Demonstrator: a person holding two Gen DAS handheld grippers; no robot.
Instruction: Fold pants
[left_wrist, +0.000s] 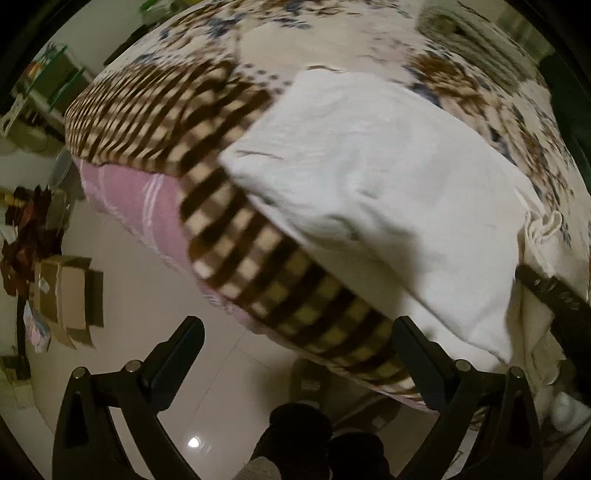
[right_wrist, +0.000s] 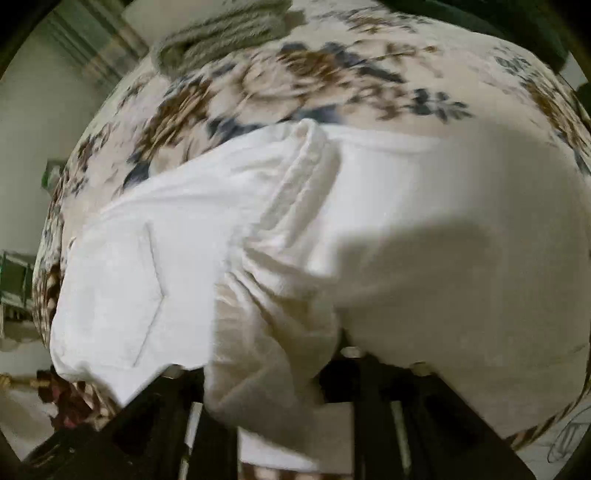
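White pants (left_wrist: 369, 192) lie on a floral and checked bedspread (left_wrist: 221, 122). In the left wrist view my left gripper (left_wrist: 299, 332) is open and empty, held off the bed's edge over the floor, its fingers apart. In the right wrist view the pants (right_wrist: 332, 229) fill the frame, with a back pocket (right_wrist: 122, 288) at the left. My right gripper (right_wrist: 266, 376) is shut on a bunched fold of the white pants, which covers its fingertips. The right gripper's black body also shows at the right edge of the left wrist view (left_wrist: 554, 299).
A folded grey-green towel (right_wrist: 221, 33) lies at the far side of the bed. Flattened cardboard boxes (left_wrist: 66, 295) and clutter sit on the shiny tiled floor (left_wrist: 147, 295) to the left. A pink sheet (left_wrist: 136, 195) hangs below the bedspread.
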